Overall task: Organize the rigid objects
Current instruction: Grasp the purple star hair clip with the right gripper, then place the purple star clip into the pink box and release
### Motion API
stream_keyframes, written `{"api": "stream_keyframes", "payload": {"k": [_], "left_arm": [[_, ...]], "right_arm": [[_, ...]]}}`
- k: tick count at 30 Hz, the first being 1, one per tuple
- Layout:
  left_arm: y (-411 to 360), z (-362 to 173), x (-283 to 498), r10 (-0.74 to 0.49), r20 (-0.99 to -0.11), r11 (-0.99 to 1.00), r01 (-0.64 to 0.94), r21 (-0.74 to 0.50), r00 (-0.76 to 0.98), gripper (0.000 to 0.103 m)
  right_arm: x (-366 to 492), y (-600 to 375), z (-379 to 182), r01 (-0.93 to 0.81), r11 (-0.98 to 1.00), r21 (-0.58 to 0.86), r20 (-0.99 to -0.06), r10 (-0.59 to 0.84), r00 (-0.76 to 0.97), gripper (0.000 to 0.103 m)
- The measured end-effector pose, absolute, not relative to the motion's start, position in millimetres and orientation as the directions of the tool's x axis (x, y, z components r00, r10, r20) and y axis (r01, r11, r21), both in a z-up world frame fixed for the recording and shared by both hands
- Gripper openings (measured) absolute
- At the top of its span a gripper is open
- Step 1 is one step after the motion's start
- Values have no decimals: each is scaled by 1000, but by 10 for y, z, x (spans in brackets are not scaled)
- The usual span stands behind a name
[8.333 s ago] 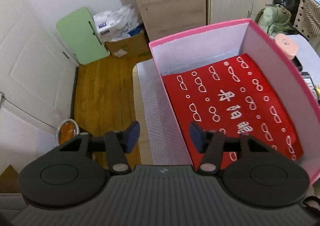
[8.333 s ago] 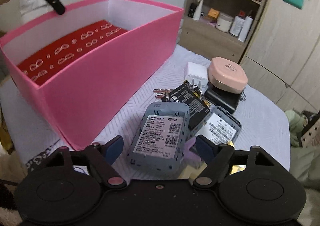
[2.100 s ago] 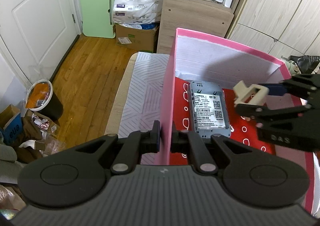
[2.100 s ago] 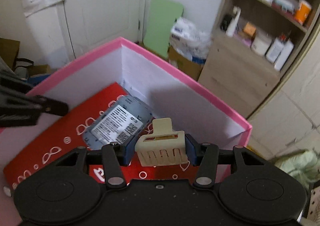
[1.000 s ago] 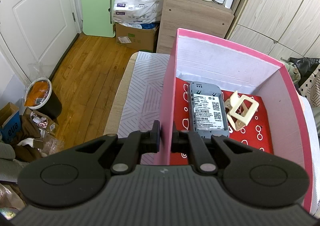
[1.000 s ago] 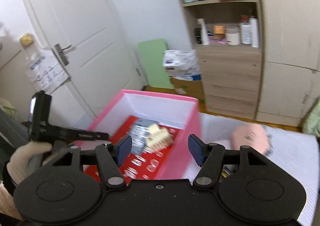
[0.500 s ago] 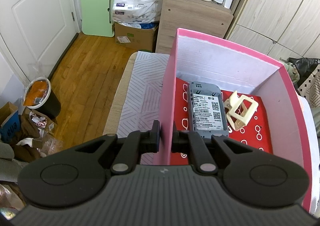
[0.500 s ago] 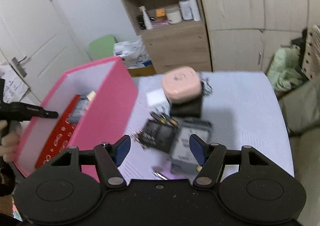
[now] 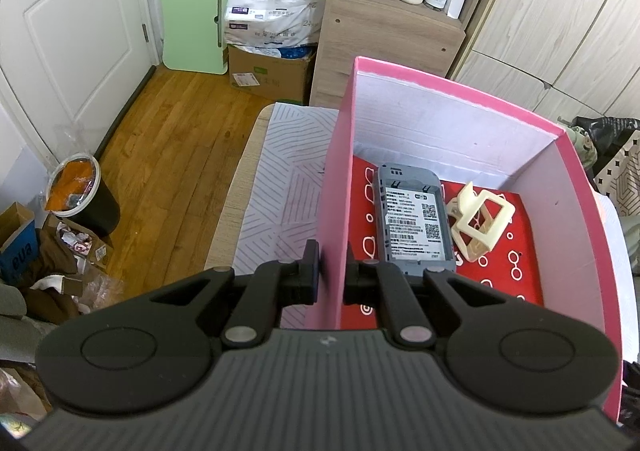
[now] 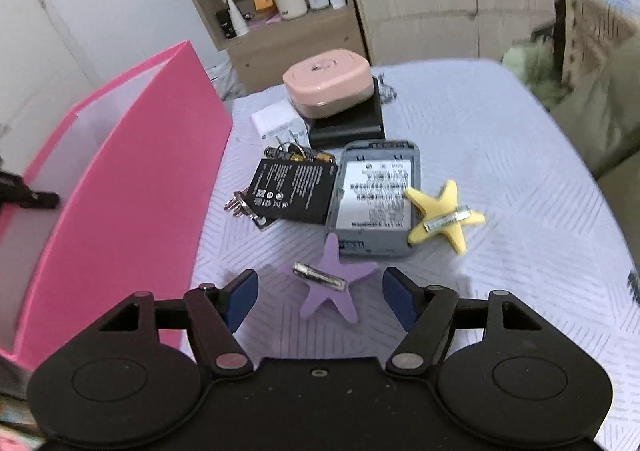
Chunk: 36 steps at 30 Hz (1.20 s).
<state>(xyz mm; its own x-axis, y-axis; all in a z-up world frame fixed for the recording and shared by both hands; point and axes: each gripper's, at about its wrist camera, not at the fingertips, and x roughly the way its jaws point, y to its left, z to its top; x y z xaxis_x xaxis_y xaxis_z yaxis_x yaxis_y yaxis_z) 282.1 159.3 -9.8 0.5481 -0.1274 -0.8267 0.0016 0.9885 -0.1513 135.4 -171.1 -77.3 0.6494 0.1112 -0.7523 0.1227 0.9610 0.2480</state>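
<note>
The left claw [image 9: 331, 271] stays clenched on the near wall of the pink box [image 9: 334, 187], one finger outside and one inside, steadying it on the desk [image 10: 480, 155]. Inside the box, on the red lining, the grey router shell [image 9: 414, 221] lies flat, and the cream hair clip [image 9: 480, 225] that the right claw carried two seconds ago now rests just beside it at 3 o'clock, tipped on its side. That drop is done.

The right claw [image 10: 320, 301] has since swung out of the box and back over the desk; it is released, fingers spread wide and holding nothing. Directly between its fingertips lies the purple star clip [image 10: 332, 279]. Beyond it, at 12 o'clock, sits a second grey router shell [image 10: 374, 199], with a black battery [image 10: 294, 189] overlapping its left edge at 11 o'clock and a yellow star clip [image 10: 444, 217] touching it at 1 o'clock. Farther off, a pink case [image 10: 326, 81] rests on a black block [image 10: 348, 123], a white charger [image 10: 278, 119] beside them.

Two items are boxed and most remain out; the purple star looks like the likely next pick.
</note>
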Motion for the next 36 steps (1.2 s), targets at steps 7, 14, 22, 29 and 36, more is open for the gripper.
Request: {"api": "stream_keyframes", "payload": {"k": [7,14,22,29,36], "left_arm": [[1592,-92,2813,-132,-825,988,0,-157,550,9],[1534,-79,2809,-128,-823,989,8,-148,553,8],[1625,-88,2807,-140,-822,986,0,-167,552,9],[1612,-82,2794,-135,-818,987,0,-163,559,9],[1615,-72,2773,-133,-814,987,3,-159,566,9]], "right_arm": [[1413,-1581,-778,166,971,170,-751,19,660,76],[1338,-1770,-782,205,938,278,-722,63,689,60],[1286,-1896,-567,125,882,454,-665,242,707,60],[1375,-1707,-114,-51,868,493,-566,365,739,60],[1524,-1151,367,-293,884,365,-510,453,732,60]]}}
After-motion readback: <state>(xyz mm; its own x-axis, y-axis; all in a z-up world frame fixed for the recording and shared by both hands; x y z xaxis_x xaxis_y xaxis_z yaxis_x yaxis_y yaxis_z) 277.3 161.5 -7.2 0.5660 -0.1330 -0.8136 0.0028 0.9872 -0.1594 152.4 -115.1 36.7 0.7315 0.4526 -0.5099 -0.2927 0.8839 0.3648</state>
